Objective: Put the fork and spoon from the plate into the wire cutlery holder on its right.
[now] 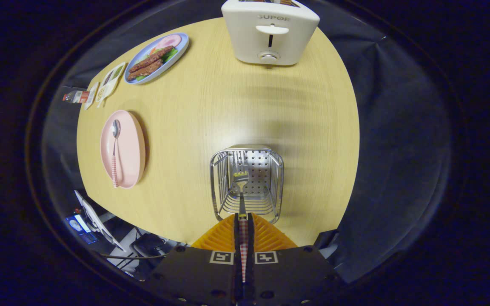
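Setting: staged dining booth. Evidence: round wooden table (228,110) enclosed by dark cloth; toaster (270,32) at 12 o'clock; plate of food (156,58) at 11 o'clock; possibly electronics on the floor at 7 o'clock.

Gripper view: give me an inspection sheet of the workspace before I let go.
Surface: wooden table, round edge.
Job's things: fork held by its checked handle, head over the wire cutlery holder; spoon lying on the pink plate to the holder's left.
Clutter: white toaster beyond the holder; blue plate of food; sachets and a small bottle beside it.
Gripper: gripper shut on the fork handle.
Cables: cable on the floor below the table edge.
Surroundings: dark cloth around the table.
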A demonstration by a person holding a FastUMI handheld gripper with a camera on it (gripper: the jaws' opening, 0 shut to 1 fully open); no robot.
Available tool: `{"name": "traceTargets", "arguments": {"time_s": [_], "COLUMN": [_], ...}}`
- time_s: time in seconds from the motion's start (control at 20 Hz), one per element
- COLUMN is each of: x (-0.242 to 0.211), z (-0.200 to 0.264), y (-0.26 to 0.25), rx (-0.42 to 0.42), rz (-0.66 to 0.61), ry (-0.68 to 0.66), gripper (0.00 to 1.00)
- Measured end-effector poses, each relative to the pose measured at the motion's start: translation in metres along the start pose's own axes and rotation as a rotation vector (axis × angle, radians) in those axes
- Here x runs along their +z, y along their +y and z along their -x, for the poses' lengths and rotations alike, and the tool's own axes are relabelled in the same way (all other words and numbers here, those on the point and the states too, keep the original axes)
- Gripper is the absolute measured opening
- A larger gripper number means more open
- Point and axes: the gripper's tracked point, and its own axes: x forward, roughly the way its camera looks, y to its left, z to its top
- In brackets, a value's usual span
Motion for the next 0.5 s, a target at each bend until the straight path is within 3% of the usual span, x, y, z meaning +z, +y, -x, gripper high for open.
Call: {"name": "traceTargets", "arguments": {"time_s": [0.5], "x": [0.0], "z": [0.011], "y": [-0.002], "rx": [-0.055], "rz": [0.023], "ry": [-0.034], "gripper": [0.09]}}
